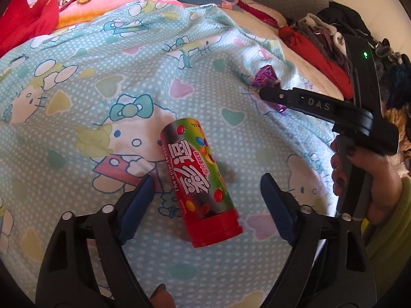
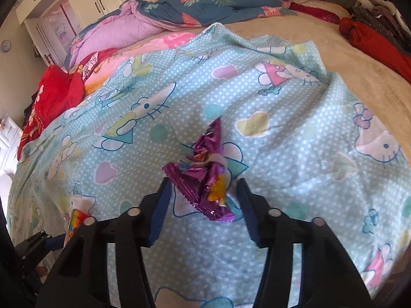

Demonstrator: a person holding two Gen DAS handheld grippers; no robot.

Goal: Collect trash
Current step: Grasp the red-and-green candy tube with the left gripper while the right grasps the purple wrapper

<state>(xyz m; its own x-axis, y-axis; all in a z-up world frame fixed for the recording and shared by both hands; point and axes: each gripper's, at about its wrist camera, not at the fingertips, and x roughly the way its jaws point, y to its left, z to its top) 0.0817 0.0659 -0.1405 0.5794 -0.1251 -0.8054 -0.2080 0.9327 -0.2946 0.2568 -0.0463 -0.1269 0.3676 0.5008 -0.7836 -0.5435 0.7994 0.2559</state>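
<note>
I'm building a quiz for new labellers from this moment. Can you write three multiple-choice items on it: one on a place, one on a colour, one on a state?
1. Where does the candy tube lie?
A. on the blue patterned sheet, between the left tool's fingers
B. on a wooden floor
C. inside a bin

2. What colour is the tube's cap?
A. white
B. red
C. black

3. How does the right tool stand to the purple wrapper?
A. shut flat with nothing near it
B. holding the wrapper high above the bed
C. its fingers on either side of the wrapper, which lies on the sheet

Key: 1 A, the tube rests on the sheet in the gap between the blue pads. 2 B, the end nearest the camera is red. 3 C, the right wrist view shows the crumpled wrapper between the fingers, with a gap on each side.
</note>
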